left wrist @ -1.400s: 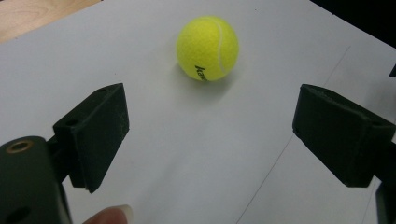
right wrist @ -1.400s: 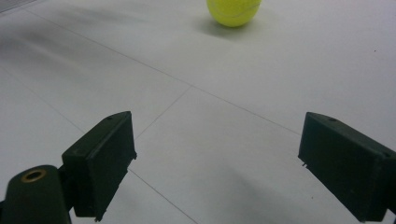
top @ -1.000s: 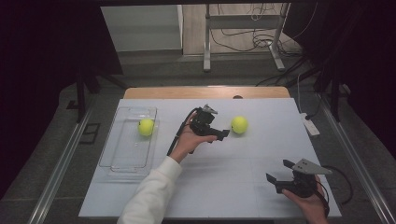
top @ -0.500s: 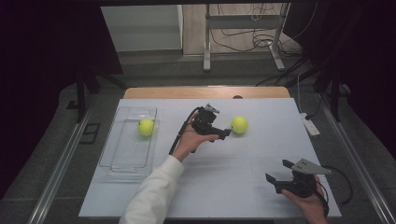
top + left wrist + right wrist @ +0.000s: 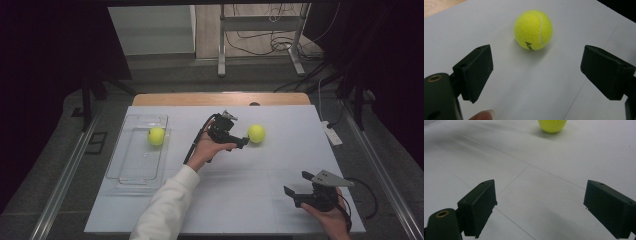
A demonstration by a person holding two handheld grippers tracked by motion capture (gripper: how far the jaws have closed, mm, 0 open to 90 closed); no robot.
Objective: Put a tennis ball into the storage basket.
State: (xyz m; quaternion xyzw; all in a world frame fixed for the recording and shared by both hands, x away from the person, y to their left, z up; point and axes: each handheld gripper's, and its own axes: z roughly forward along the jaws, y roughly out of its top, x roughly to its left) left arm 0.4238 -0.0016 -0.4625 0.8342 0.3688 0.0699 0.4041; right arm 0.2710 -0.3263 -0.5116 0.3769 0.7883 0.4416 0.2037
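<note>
White bench [image 5: 260, 170] with a clear tray [image 5: 125, 170] at its left, one tennis ball [image 5: 156, 136] inside at the far end. Left gripper [image 5: 243, 141] held above mid-bench, jaws aimed at a second tennis ball [image 5: 256, 133] just beside them, not touching. Right gripper [image 5: 294, 192] low at the near right corner, jaws spread and pointing left, well apart from both balls.

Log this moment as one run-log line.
left gripper: open, facing tennis ball, not touching | right gripper: open, idle near table edge | second ball: in clear tray
</note>
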